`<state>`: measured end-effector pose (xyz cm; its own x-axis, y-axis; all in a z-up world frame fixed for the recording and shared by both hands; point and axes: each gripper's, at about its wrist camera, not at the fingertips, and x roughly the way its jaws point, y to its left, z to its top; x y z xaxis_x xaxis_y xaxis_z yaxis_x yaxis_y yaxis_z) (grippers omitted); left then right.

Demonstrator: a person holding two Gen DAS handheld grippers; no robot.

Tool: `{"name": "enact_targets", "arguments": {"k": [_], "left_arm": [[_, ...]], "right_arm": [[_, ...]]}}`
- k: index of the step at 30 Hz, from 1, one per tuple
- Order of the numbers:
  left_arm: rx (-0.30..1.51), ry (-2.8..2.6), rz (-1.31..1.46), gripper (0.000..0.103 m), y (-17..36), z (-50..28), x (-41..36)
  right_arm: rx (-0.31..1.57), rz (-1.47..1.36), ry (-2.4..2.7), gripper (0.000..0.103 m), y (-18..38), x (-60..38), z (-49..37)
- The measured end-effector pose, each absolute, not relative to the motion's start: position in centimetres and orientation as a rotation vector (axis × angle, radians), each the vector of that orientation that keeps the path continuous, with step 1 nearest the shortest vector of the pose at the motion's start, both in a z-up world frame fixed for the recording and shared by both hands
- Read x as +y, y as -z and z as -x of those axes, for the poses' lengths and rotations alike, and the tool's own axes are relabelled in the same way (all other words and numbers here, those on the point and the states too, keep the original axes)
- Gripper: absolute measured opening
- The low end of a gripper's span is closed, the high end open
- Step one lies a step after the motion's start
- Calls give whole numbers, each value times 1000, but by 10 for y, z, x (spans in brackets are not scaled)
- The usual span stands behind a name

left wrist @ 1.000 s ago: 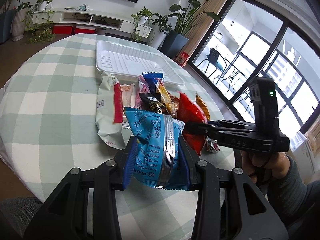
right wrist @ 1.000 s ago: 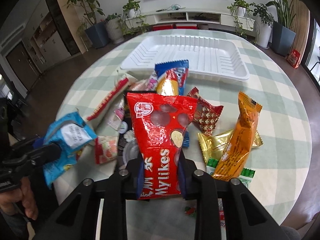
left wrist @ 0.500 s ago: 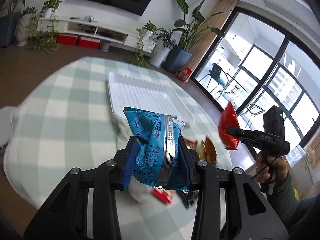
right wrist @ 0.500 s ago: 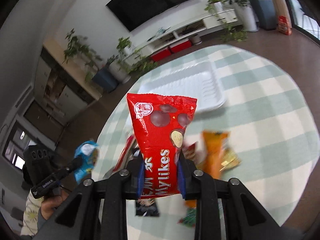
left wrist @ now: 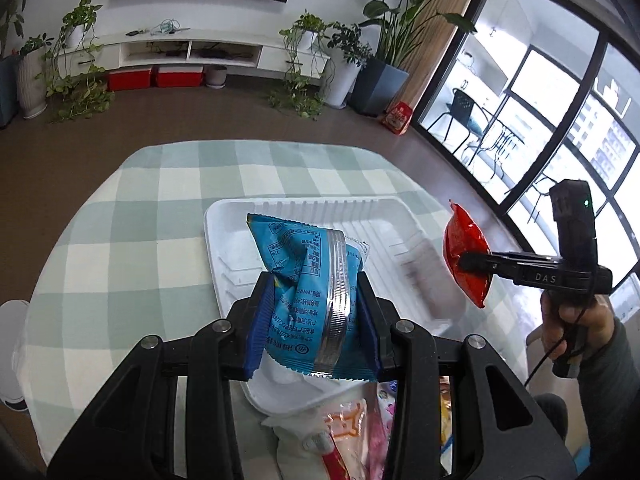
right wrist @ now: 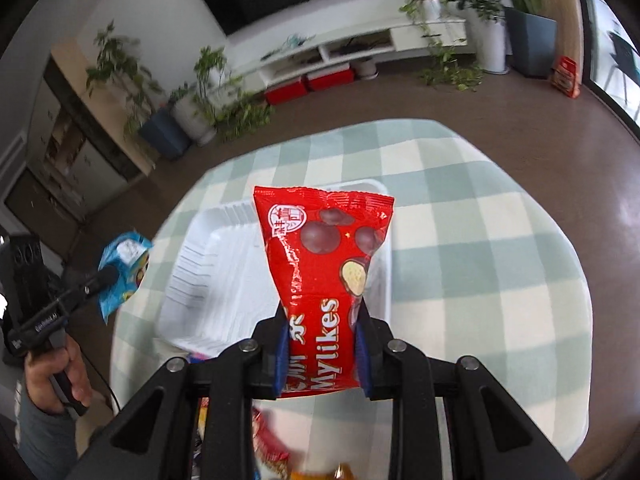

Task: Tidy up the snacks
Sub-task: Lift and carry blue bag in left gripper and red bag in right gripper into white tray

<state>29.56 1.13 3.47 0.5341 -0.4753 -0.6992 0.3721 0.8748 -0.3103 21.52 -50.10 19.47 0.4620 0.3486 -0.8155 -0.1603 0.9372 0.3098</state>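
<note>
Across the middle of both views we see the round worktop (left wrist: 120, 248) under a pale green and cream checked cloth, with a dark floor around it. On that cloth lies the white tray (left wrist: 224, 240), ribbed along its inner walls; in the left wrist view it fills the centre, and in the right wrist view it sits at about ten o'clock from the red bag.

We hold the left claw (left wrist: 312, 316) clamped on a crumpled blue snack packet (left wrist: 304, 264), its blue pads pressing the packet's lower half while the top rises in front of the tray. From the right wrist view the same packet shows at nine o'clock, pinched at the tip of the claw that our left hand (right wrist: 56, 376) carries.

We hold the right claw (right wrist: 320, 344) closed narrowly on a red Mylikes bag (right wrist: 324, 264), which stands upright between the pads with its top edge in front of the tray's far rim. In the left wrist view that bag hangs at three o'clock, beyond the tray's right rim, with our right hand (left wrist: 572, 320) gripping the handle below it.

At six o'clock in both views, loose snack packets (left wrist: 352, 432) lie on the cloth just beside the tray's near rim, partly hidden by the claw arms and blurred.
</note>
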Motion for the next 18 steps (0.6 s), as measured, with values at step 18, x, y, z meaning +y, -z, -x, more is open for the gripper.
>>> {"name": "enact_targets", "arguments": {"k": [18], "left_arm": [[1015,450,-34,43,40,-307,-39]], "right_arm": [[1140,-8,-289,33,-149,-461,-250]]}}
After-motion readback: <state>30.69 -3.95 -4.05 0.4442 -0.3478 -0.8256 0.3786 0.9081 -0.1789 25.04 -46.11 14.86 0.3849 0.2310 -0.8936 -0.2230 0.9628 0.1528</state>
